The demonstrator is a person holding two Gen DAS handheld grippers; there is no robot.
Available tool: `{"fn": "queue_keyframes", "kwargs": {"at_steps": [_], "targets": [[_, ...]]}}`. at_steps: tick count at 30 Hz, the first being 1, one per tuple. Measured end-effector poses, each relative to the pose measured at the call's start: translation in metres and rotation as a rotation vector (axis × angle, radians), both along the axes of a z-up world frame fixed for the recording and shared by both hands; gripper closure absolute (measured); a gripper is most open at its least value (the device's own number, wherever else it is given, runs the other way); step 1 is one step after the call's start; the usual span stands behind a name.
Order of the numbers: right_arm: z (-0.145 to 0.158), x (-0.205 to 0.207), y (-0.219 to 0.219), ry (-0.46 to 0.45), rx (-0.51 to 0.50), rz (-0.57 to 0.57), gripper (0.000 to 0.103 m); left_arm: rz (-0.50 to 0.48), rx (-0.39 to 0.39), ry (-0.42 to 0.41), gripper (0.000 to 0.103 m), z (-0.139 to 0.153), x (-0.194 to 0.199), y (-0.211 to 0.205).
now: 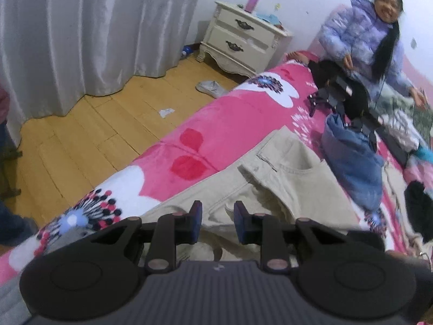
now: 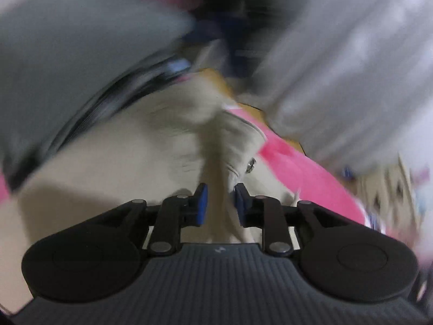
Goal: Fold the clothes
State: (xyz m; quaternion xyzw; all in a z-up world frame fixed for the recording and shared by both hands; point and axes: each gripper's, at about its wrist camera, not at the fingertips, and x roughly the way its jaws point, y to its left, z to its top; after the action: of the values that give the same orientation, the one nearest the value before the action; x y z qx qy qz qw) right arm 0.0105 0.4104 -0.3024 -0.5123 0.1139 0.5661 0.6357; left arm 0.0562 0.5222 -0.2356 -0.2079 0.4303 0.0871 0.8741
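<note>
Beige trousers [image 1: 284,168] lie spread across the pink flowered blanket [image 1: 216,135] on the bed. My left gripper [image 1: 217,216] hangs low over one trouser leg with its blue pads a small gap apart. Beige cloth fills that gap, and I cannot see whether it is pinched. The right wrist view is blurred. In it my right gripper [image 2: 220,200] is shut on a raised ridge of the trousers [image 2: 135,162], close to a metal button [image 2: 250,163]. The pink blanket [image 2: 297,168] shows to the right of the trousers.
A person in a lilac jacket [image 1: 360,40] sits on the bed's far end beside a blue garment [image 1: 351,162] and a clothes pile [image 1: 400,127]. Left of the bed are a wooden floor [image 1: 81,135], a slipper [image 1: 211,88], a cream nightstand [image 1: 243,40] and a grey curtain [image 1: 94,27].
</note>
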Motion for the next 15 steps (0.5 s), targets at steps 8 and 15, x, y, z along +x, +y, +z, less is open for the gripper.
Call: {"fn": "queue_keyframes", "kwargs": {"at_steps": [8, 15], "targets": [[0.064, 0.089, -0.023, 0.581, 0.125, -0.272, 0.051, -0.044, 0.034, 0.205, 0.078, -0.044, 0.035, -0.004], [0.04, 0.214, -0.02, 0.977, 0.276, -0.674, 0.054, -0.037, 0.041, 0.11, 0.078, -0.028, 0.022, 0.0]]}}
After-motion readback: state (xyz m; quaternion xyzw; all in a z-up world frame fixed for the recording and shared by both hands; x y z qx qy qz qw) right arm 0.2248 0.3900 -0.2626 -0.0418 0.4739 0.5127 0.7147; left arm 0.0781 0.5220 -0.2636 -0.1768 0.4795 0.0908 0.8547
